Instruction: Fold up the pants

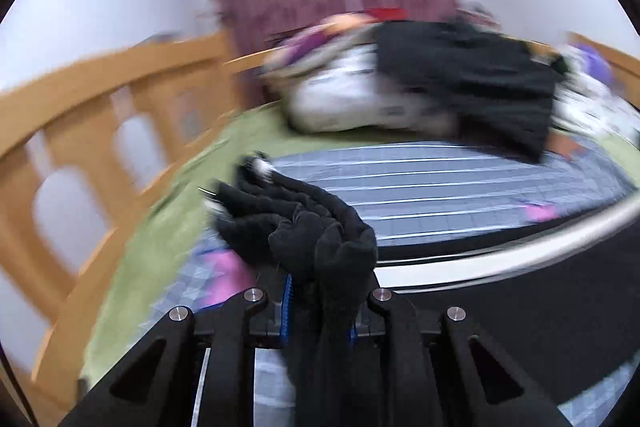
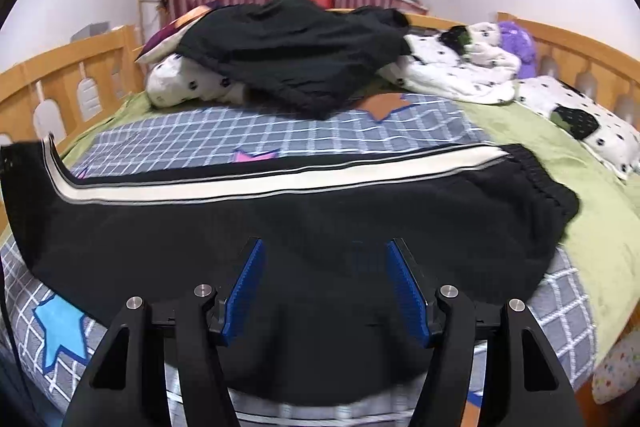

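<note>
1. Because the left claw (image 1: 320, 291) is clenched on a thick bunch of black fabric, apparently the leg end of the pants (image 2: 280, 219), the main risk from here is slippage: a bulky, uneven bunch can pull out of the jaws if the leg is carried too fast. The left wrist view is motion-blurred, which suggests a quick move.
2. A second risk is dragging. The right claw (image 2: 324, 283) pins nothing, so a pull on the lifted end could shift or wrinkle the whole garment across the quilt (image 2: 200, 135).
3. Left claw state: jaws nearly closed, with fabric filling the gap and spilling forward over the fingertips.
4. Right claw state: released, jaws wide apart, blue pads (image 2: 246, 287) exposed. It hovers over the middle of the pants; contact with the cloth cannot be confirmed.
5. Pants location: laid flat lengthwise across the near part of the bed (image 2: 520, 143), white side stripe (image 2: 280, 185) on the far edge, elastic waistband (image 2: 548, 187) to the right, leg end raised at the left.
6. Surroundings: another dark garment (image 2: 288, 59) lies over spotted bedding (image 2: 460, 67) at the far end, well apart from the pants.
7. Judgement: the fold appears to be just beginning.
</note>
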